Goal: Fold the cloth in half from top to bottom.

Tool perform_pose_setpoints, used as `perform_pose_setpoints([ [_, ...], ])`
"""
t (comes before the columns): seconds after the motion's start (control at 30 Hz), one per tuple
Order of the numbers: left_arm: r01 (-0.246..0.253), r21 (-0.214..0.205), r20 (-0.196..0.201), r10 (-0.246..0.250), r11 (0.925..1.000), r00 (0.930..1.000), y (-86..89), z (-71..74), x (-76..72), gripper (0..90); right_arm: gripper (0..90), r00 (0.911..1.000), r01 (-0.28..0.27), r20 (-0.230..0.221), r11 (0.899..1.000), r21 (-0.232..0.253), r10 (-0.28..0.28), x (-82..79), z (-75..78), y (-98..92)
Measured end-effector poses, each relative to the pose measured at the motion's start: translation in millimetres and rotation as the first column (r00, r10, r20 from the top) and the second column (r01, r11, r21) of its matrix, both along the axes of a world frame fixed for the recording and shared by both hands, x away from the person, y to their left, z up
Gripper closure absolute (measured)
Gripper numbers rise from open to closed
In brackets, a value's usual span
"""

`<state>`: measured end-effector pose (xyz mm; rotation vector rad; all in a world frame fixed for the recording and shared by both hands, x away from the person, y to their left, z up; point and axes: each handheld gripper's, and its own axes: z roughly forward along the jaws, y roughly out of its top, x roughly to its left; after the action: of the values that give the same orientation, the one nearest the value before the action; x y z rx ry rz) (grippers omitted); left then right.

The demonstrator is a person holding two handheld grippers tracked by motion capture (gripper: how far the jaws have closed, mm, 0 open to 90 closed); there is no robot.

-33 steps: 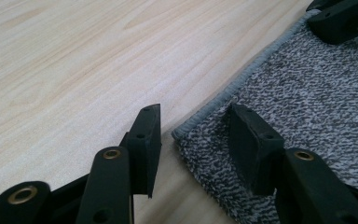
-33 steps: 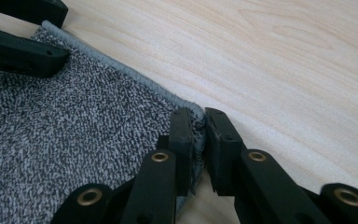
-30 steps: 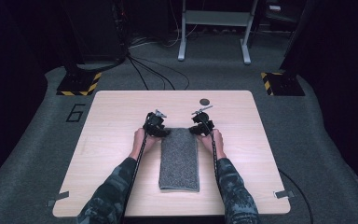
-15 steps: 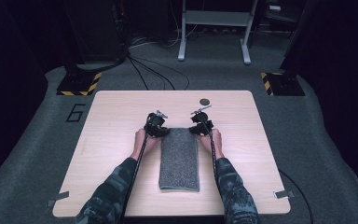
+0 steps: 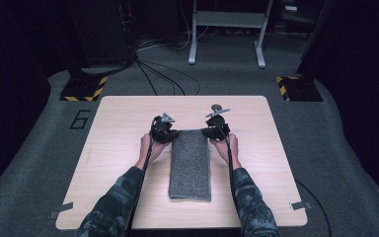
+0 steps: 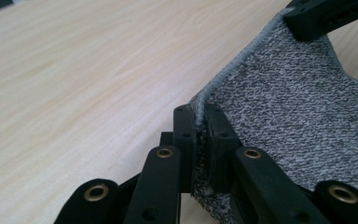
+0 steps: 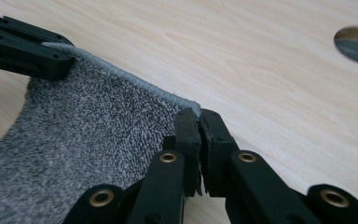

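Two far corners of the grey towel (image 5: 191, 165), lying mid-surface, are pinched: our left gripper (image 6: 199, 140) at 11 o'clock, our right gripper (image 7: 199, 140) at 1. Uneven lifting could tug the thin hem free.

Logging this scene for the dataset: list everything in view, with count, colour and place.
towel: 1, grey, folded long, table centre, far corners pinched
table: 1, light wood, mid-floor
hole: 1, round, far table edge
stands: 2, black with yellow stripes, floor beyond far corners
frame: 1, grey metal, floor at back
cables: several, black, floor
left gripper: 1, black, towel's far left corner
right gripper: 1, black, far right corner
sleeves: 2, camouflage, near edge
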<state>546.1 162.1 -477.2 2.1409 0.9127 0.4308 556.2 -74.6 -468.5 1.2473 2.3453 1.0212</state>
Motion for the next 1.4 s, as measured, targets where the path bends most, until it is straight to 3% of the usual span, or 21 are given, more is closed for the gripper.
perform_pose_setpoints([
  [0.13, -0.002, -0.020, 0.019, 0.002, 0.9998, 0.9998, 1.0, 7.8, -0.8, 84.2, 87.2, 0.9992, -0.014, 0.038, 1.000, 0.003, 0.014, -2.0, 11.1, -2.5],
  [0.5, -0.003, 0.001, 0.069, 0.003, 1.0000, 0.9976, 7.3, 35.1, 0.5, 84.1, 87.2, 0.9932, -0.015, 0.116, 1.000, 0.016, 0.013, -6.4, 34.6, 3.2],
  [0.6, -0.010, -0.002, 0.102, 0.010, 1.0000, 0.9948, 8.9, 44.4, 0.5, 84.1, 87.2, 0.9876, -0.023, 0.155, 1.000, 0.007, 0.022, -8.1, 44.0, 5.3],
  [0.77, -0.008, -0.019, 0.120, 0.010, 0.9998, 0.9927, 10.7, 58.8, -0.8, 84.1, 87.2, 0.9797, -0.019, 0.200, 1.000, 0.016, 0.016, -10.4, 60.3, 6.7],
  [0.9, 0.005, -0.036, 0.117, -0.001, 0.9993, 0.9931, 12.9, 57.8, -7.6, 84.1, 87.2, 0.9757, -0.022, 0.219, 0.999, 0.032, 0.015, -19.0, 63.8, 4.4],
  [1.17, 0.040, -0.036, 0.091, -0.037, 0.9985, 0.9952, 14.6, 46.4, -22.8, 83.7, 87.1, 0.9759, -0.069, 0.209, 0.998, 0.013, 0.064, -38.5, 55.1, 1.6],
  [1.27, 0.049, -0.066, 0.087, -0.043, 0.9966, 0.9952, 15.9, 41.7, -30.5, 83.6, 87.0, 0.9744, -0.085, 0.210, 0.996, 0.014, 0.080, -47.7, 52.1, 0.2],
  [1.4, 0.068, -0.065, 0.084, -0.063, 0.9955, 0.9945, 17.0, 36.8, -39.2, 83.2, 87.0, 0.9689, -0.105, 0.226, 0.994, 0.008, 0.100, -61.2, 47.3, -2.1],
])
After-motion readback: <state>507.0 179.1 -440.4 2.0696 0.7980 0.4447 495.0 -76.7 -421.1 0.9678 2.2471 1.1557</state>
